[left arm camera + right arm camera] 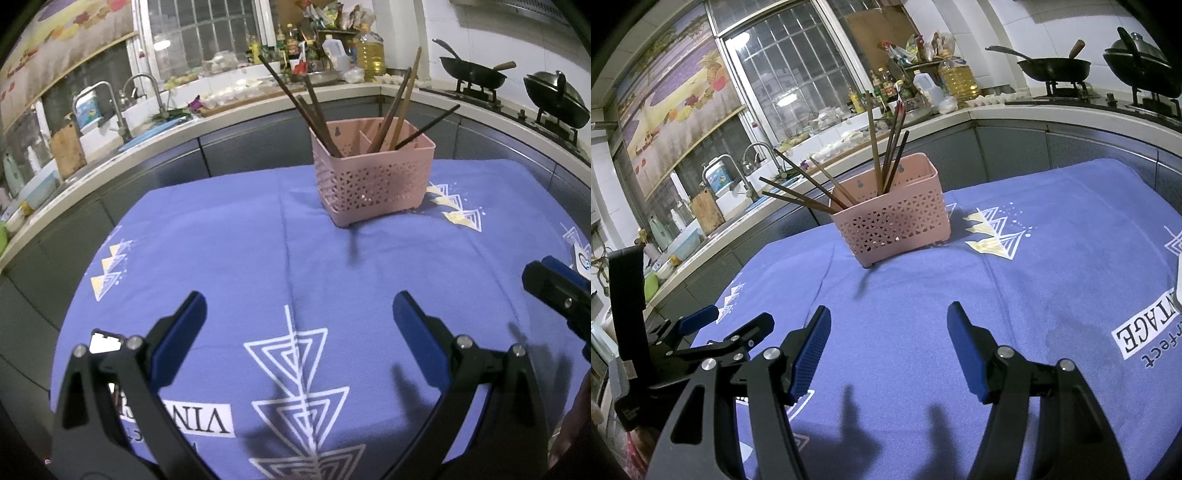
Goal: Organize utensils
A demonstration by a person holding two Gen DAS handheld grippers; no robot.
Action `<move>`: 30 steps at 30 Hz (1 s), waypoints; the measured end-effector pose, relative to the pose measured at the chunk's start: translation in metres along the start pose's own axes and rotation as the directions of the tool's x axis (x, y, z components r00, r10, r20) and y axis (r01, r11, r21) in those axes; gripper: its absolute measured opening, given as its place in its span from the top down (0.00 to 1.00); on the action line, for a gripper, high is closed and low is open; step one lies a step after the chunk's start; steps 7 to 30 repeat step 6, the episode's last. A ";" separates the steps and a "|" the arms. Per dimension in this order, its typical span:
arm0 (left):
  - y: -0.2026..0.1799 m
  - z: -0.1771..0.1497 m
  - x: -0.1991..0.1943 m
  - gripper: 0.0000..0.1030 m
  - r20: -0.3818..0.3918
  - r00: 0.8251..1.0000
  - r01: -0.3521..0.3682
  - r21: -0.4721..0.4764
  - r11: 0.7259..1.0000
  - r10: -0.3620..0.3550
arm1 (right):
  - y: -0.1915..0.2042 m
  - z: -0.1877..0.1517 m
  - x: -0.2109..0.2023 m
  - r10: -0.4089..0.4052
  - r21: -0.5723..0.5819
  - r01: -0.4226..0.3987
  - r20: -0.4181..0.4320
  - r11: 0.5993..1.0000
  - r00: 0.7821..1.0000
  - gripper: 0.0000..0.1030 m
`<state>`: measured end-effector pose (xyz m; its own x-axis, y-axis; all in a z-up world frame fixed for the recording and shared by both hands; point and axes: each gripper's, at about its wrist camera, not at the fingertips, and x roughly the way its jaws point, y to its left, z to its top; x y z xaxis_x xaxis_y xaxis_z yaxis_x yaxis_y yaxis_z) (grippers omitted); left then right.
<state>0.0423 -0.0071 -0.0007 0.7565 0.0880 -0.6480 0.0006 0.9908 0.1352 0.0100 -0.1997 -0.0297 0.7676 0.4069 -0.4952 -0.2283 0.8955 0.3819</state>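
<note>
Your left tongs (299, 314) and right tongs (888, 341) stand wide, empty. The chopsticks (317, 114) lean in the pink basket (373, 181), upper centre on the bench (221, 258). They look light, stiff, slippery; grip one mid-shaft.

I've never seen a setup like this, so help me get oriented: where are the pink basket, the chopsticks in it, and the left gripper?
pink basket (369, 184): left wrist view, perforated front wall.
chopsticks (400, 107): left wrist view, shaft of one leaning stick.
left gripper (299, 317): left wrist view, midway between its open fingertips.
</note>
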 end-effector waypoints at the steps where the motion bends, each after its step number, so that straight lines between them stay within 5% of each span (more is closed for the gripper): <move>1: 0.000 0.001 0.001 0.06 -0.004 1.000 0.003 0.000 1.000 -0.003 | 0.000 -0.001 0.000 -0.006 -0.002 0.006 0.001 1.000 1.000 0.35; 30: -0.005 0.004 0.006 0.06 -0.009 1.000 0.012 0.007 1.000 -0.011 | -0.006 -0.001 -0.002 -0.023 0.007 0.023 0.013 1.000 1.000 0.31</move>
